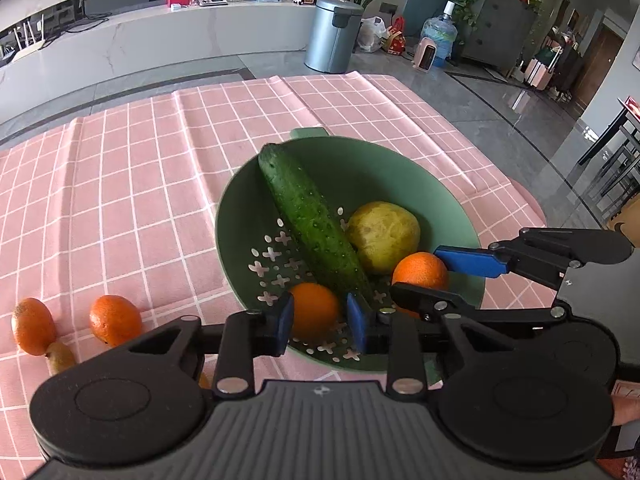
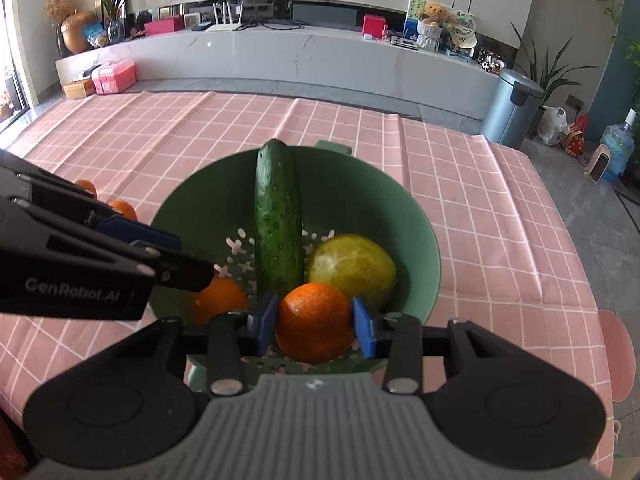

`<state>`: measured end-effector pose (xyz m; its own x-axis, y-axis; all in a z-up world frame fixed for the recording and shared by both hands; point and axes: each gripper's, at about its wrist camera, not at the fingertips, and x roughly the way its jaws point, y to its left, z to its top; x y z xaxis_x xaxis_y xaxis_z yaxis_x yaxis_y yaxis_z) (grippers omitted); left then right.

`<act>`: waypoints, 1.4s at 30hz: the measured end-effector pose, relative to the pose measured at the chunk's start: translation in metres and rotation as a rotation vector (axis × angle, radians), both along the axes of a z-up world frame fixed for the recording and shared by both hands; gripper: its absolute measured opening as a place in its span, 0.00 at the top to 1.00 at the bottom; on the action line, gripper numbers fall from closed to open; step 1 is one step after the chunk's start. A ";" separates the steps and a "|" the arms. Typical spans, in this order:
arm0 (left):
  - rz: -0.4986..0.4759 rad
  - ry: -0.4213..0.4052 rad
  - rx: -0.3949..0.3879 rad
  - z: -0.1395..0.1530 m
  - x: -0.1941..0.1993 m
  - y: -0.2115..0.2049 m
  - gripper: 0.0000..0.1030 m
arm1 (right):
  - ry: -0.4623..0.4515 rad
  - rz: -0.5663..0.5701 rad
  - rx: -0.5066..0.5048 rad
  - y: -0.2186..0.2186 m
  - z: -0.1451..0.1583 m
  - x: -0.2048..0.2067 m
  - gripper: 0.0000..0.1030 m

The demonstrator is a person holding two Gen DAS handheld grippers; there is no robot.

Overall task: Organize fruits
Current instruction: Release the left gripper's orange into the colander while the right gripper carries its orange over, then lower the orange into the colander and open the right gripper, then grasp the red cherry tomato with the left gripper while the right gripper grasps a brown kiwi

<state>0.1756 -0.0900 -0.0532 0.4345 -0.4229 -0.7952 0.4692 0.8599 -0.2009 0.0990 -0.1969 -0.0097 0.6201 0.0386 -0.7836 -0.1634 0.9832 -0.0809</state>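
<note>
A green colander bowl (image 1: 404, 184) (image 2: 416, 240) on the pink checked cloth holds a cucumber (image 1: 308, 216) (image 2: 278, 220) and a yellow-green round fruit (image 1: 384, 236) (image 2: 354, 266). My left gripper (image 1: 320, 322) (image 2: 192, 260) reaches into the bowl's near side, shut on an orange (image 1: 314, 308) (image 2: 220, 300) just above the perforated floor. My right gripper (image 2: 314, 328) (image 1: 436, 280) comes in beside it, shut on a second orange (image 2: 314, 320) (image 1: 420, 270) next to the yellow-green fruit. Whether either orange rests on the bowl floor I cannot tell.
Two more oranges (image 1: 34, 326) (image 1: 114, 318) and a small brown fruit (image 1: 60, 356) lie on the cloth left of the bowl. The table ends close to the bowl's right, with a pink stool (image 2: 618, 352) beyond. Open cloth stretches behind and to the left.
</note>
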 end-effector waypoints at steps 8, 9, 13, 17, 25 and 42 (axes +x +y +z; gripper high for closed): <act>-0.007 -0.024 -0.007 0.002 -0.007 0.002 0.64 | 0.022 0.005 -0.006 0.004 -0.006 0.001 0.63; -0.004 -0.031 -0.006 0.004 -0.009 0.003 0.64 | 0.023 0.005 -0.007 0.004 -0.006 0.002 0.62; 0.009 -0.067 -0.015 0.016 -0.017 0.009 0.58 | 0.002 0.007 -0.013 0.005 -0.001 -0.003 0.61; 0.021 -0.119 0.001 0.031 -0.029 0.016 0.58 | -0.023 0.004 -0.019 0.008 0.007 -0.006 0.56; 0.055 -0.223 0.049 0.056 -0.054 0.040 0.57 | -0.117 -0.060 0.038 0.021 0.029 -0.030 0.50; 0.188 -0.194 0.104 0.041 -0.066 0.107 0.57 | -0.144 -0.067 0.155 0.087 0.029 -0.069 0.50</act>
